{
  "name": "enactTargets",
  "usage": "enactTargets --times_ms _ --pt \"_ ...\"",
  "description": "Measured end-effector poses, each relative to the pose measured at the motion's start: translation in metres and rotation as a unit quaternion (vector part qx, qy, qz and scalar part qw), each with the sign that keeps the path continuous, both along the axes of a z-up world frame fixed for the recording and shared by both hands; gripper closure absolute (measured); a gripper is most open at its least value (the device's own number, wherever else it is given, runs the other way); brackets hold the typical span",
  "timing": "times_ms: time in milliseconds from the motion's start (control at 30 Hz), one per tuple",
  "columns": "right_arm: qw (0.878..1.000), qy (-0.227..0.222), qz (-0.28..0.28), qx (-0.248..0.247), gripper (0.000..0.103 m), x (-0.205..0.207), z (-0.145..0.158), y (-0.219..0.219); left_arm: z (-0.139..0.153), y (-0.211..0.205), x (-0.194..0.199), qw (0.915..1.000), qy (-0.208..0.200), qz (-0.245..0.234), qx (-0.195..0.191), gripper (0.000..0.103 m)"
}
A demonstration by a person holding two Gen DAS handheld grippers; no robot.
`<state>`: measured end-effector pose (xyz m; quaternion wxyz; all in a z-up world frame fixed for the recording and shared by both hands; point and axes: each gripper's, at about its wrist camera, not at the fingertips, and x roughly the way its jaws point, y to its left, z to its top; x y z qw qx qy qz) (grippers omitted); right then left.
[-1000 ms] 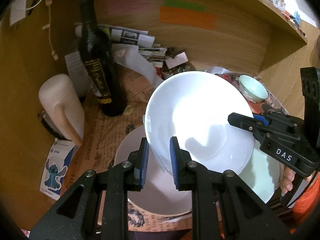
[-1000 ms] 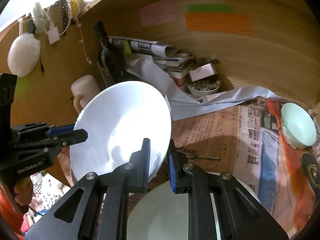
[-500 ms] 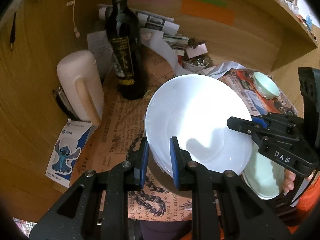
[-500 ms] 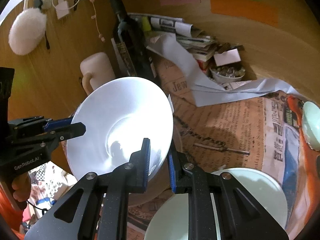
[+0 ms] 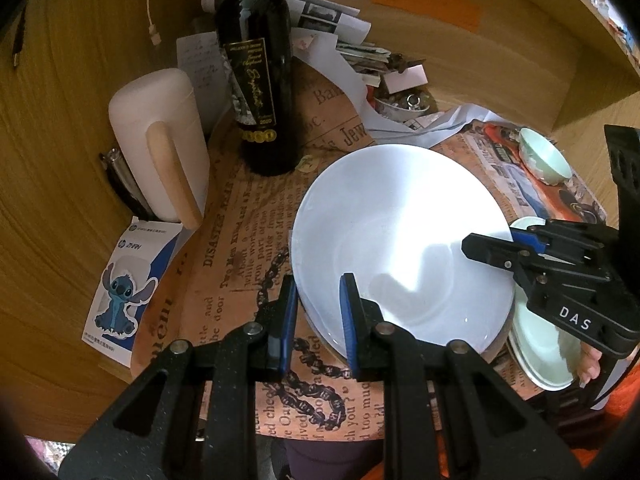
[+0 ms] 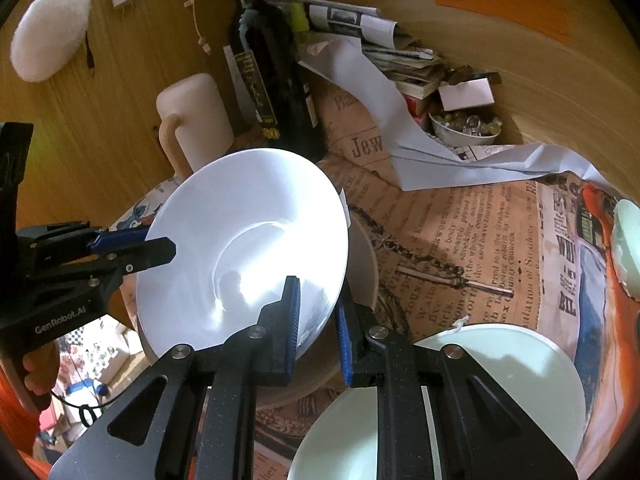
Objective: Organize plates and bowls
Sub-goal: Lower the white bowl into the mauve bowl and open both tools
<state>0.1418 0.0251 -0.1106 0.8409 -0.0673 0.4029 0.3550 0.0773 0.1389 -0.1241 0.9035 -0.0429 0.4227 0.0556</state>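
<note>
Newspaper-print sheets [image 5: 240,240] are covering a wooden desk alcove, with orange and green paper strips [image 5: 428,0] sticking to the back wall.

Count, both wrist views:
- 1 white plate [image 5: 400,240], tilted and lifted, gripped on opposite rim edges by both tools
- 1 beige plate [image 6: 366,264] lying on the newspaper directly under it, mostly hidden
- 1 pale green plate [image 6: 500,380] lying flat at the desk's front right
- 1 small pale green bowl [image 5: 546,156] sitting far right
- 1 small bowl of trinkets [image 6: 464,128] sitting at the back
- 1 dark wine bottle [image 5: 260,80] standing upright
- 1 cream jug [image 5: 164,140] standing left of the bottle
- 1 cartoon sticker card [image 5: 124,292] lying at the left wall

Left gripper [image 5: 318,320]: jaws are sitting narrow, clamping the white plate's near-left rim, blue pads on either face. Right gripper [image 6: 318,316]: jaws are likewise narrow, pinching the opposite rim.

Change versus one second ago: both cameras are now sitting farther left and looking more steeply down; the bottle and jug are appearing larger and nearer, the sticker card is showing in full. The white plate is staying clamped in the same pose between the tools. In the left view the beige plate was showing plainly below the white one; it is now almost fully covered
</note>
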Motion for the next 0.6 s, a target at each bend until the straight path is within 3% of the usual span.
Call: enactTargets --times_ms 267,600 --pt "1.000 0.000 0.000 -0.007 0.087 0.0016 -0.0023 0.0018 -0.0025 -0.0037 0.0000 0.9999 0.002 -0.003 0.016 0.082" --pt "0.999 -0.021 0.006 -0.033 0.077 0.0016 0.0010 0.0046 -0.0085 -0.0030 0.0030 0.9996 0.014 -0.005 0.024 0.082"
